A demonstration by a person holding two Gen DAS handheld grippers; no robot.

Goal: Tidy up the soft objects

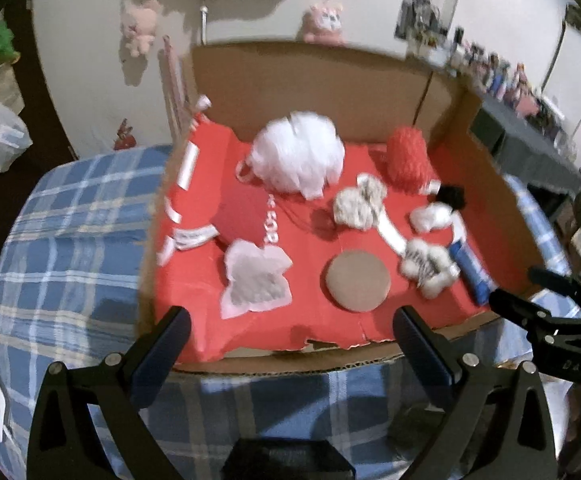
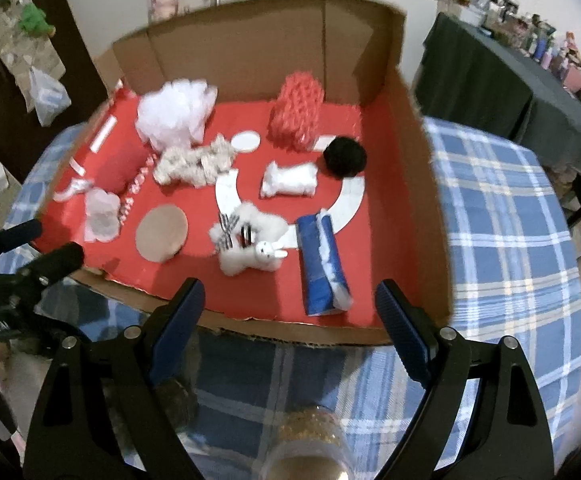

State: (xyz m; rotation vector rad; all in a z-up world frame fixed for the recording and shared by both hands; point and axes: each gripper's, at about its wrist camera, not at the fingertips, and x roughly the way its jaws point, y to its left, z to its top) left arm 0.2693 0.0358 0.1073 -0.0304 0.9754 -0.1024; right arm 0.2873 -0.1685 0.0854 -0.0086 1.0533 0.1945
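A cardboard box (image 1: pixel 322 80) (image 2: pixel 250 40) with a red floor holds several soft things: a white mesh puff (image 1: pixel 298 156) (image 2: pixel 174 114), a red knitted piece (image 1: pixel 406 158) (image 2: pixel 296 114), a black pompom (image 2: pixel 344 157), a white fluffy toy (image 1: pixel 430 268) (image 2: pixel 248 246), a beige fuzzy piece (image 1: pixel 356 202) (image 2: pixel 192 164), a blue roll (image 2: pixel 322 270) and a brown disc (image 1: pixel 357 281) (image 2: pixel 161 238). My left gripper (image 1: pixel 290 340) is open and empty at the box's near edge. My right gripper (image 2: pixel 288 312) is open and empty before the blue roll.
The box sits on a blue plaid cloth (image 1: pixel 70 240) (image 2: pixel 510 220). A dark-clothed table (image 2: pixel 490 76) with small items stands at the right. Pink plush toys (image 1: pixel 324 24) hang on the wall behind. The right gripper shows at the right of the left wrist view (image 1: pixel 546 308).
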